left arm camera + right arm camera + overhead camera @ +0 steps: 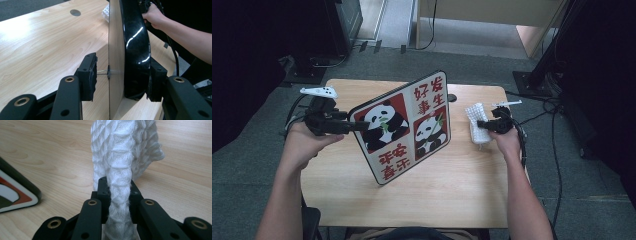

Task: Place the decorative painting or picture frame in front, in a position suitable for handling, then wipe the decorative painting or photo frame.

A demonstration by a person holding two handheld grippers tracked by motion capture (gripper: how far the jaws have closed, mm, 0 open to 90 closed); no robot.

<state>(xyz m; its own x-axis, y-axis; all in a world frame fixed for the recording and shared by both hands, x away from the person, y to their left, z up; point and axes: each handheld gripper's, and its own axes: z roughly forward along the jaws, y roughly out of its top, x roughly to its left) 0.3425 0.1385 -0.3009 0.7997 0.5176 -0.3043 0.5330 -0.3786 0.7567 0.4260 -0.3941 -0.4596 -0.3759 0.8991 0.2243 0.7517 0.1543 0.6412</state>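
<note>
Right gripper view — white cloth [120, 170] pinched between right tongs [119, 192].

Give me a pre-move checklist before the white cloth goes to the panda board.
1. Right gripper clamped on the white knitted cloth: ok, jaws pinch a fold.
2. Cloth clear of the light wooden table: cannot tell; its far end may still touch.
3. Left gripper firm on the black-edged panda picture board: not ok; one pad sits against the black rim, the other stands apart.
4. Board propped on its lower edge, picture side toward the person: ok.
5. Path from cloth to board face free: ok, bare table between them.
</note>
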